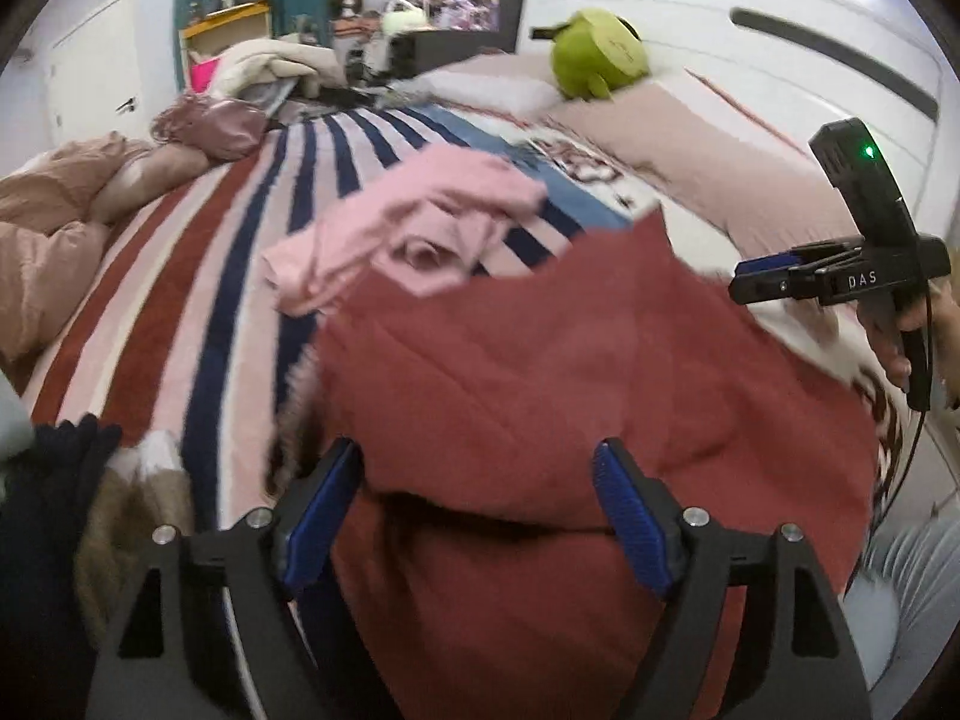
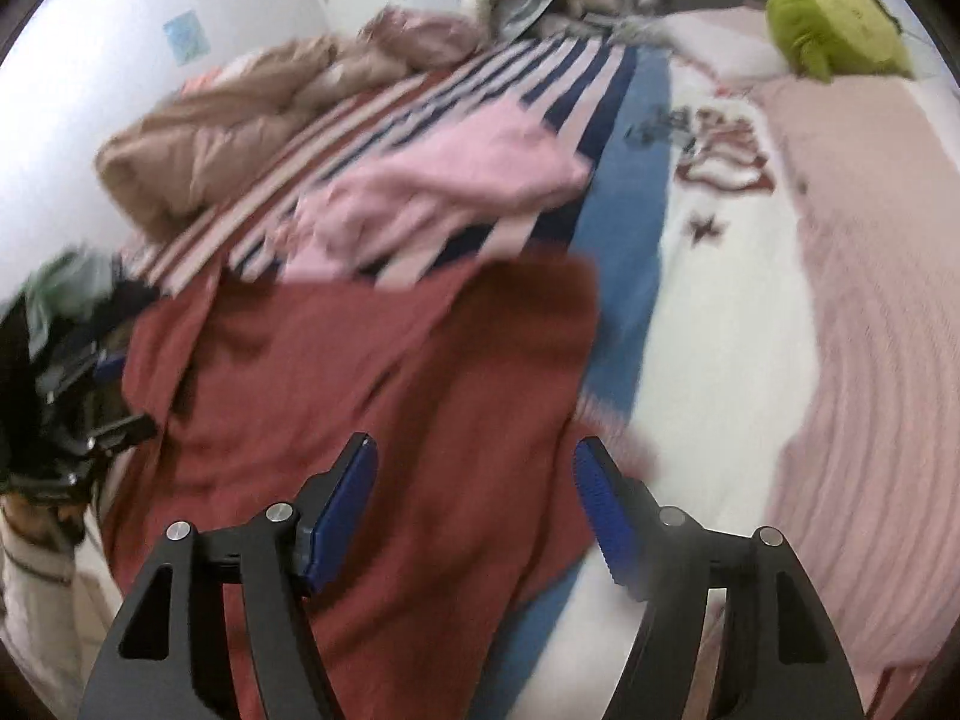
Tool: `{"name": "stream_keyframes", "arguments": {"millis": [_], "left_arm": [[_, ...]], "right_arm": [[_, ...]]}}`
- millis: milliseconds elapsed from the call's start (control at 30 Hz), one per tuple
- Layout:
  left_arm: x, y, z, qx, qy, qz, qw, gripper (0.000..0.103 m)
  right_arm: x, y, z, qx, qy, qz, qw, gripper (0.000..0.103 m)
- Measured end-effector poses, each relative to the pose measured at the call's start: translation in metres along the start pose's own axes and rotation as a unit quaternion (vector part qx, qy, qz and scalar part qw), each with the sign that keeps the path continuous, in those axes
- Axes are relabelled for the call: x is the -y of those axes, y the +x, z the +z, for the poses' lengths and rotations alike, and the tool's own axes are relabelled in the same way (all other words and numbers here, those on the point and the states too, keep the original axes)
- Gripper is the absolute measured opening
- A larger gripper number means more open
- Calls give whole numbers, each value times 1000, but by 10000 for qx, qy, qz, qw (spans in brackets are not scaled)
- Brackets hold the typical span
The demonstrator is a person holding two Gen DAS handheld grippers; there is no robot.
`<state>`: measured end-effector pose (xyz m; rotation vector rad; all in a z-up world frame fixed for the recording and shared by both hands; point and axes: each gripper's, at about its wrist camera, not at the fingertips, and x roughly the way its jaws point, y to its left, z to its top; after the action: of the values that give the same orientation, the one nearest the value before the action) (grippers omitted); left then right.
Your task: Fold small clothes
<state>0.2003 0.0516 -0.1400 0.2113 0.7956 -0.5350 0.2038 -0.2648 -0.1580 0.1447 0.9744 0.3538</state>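
A dark red garment (image 1: 540, 372) lies spread on the striped bed cover, also in the right wrist view (image 2: 360, 360). A crumpled pink garment (image 1: 414, 234) lies just beyond it (image 2: 450, 180). My left gripper (image 1: 477, 468) is open, its blue pads over the red garment's near edge. My right gripper (image 2: 474, 468) is open above the red garment's right side; it shows at the right of the left wrist view (image 1: 744, 282). The left gripper shows at the left edge of the right wrist view (image 2: 84, 396).
A striped bed cover (image 1: 198, 276) covers the bed. A green plush toy (image 1: 600, 54) sits by the white headboard (image 1: 780, 18). A tan duvet (image 1: 54, 222) is bunched at the left. Dark and grey clothes (image 1: 54, 480) lie at the near left.
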Motion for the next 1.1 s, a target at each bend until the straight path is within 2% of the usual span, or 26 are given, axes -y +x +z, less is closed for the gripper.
{"name": "stream_keyframes", "arguments": {"millis": [100,200,233,267,333,367,400,467,500,533,667,733,767,833,867,933,1033,1100], "left_arm": [[1,9,-6,-283,-126,-371,9988,78],[11,14,-11,-549,24,-420,9976,77],[13,14,-12,-555,40,-481,9973,73],[14,13,-13,-548,-16,-594,9967,66],[13,19,-13,-621,-282,-776,9946,17],[12,19,-13,-630,-359,-737,9946,9],[12,20,-10,-536,-451,-676,9953,6],[7,19,-1,-223,-666,-727,9949,4],[3,18,4,-8,-804,-657,9946,4],[-7,16,13,269,-1048,-432,9932,4],[-57,19,37,812,-1928,508,9765,6],[-79,28,42,720,-2263,1030,9659,26],[-89,32,43,630,-2466,1202,9596,32],[-100,35,39,506,-2768,1191,9522,50],[-100,32,36,499,-2841,1037,9519,54],[-90,25,29,488,-2734,727,9579,71],[-64,7,18,431,-2254,523,9719,82],[-55,-2,9,314,-2134,243,9762,83]], "right_arm": [[-9,9,-18,-158,-139,-72,9998,64],[-12,11,-28,-211,-127,-87,9997,64],[-12,10,-29,-202,-119,-42,9997,64],[-12,8,-30,-182,-114,-27,9998,64],[-11,5,-29,-125,-115,-45,9998,64],[-11,5,-28,-109,-115,-58,9999,64],[-10,4,-27,-96,-104,-69,9999,64],[-8,6,-23,-73,-42,-55,9999,64],[-7,7,-22,-67,2,-25,10000,64],[-5,8,-21,-64,36,5,10000,64],[-5,10,-19,-83,-21,-40,10000,64],[-3,8,-19,-70,-29,-48,10000,64],[-1,7,-20,-61,-4,-35,10000,64],[5,5,-23,-56,96,5,9999,64],[7,4,-25,-67,148,26,9999,64],[12,2,-30,-127,279,136,9994,64],[15,1,-39,-305,463,503,9972,68],[13,1,-46,-424,519,736,9950,69]]}}
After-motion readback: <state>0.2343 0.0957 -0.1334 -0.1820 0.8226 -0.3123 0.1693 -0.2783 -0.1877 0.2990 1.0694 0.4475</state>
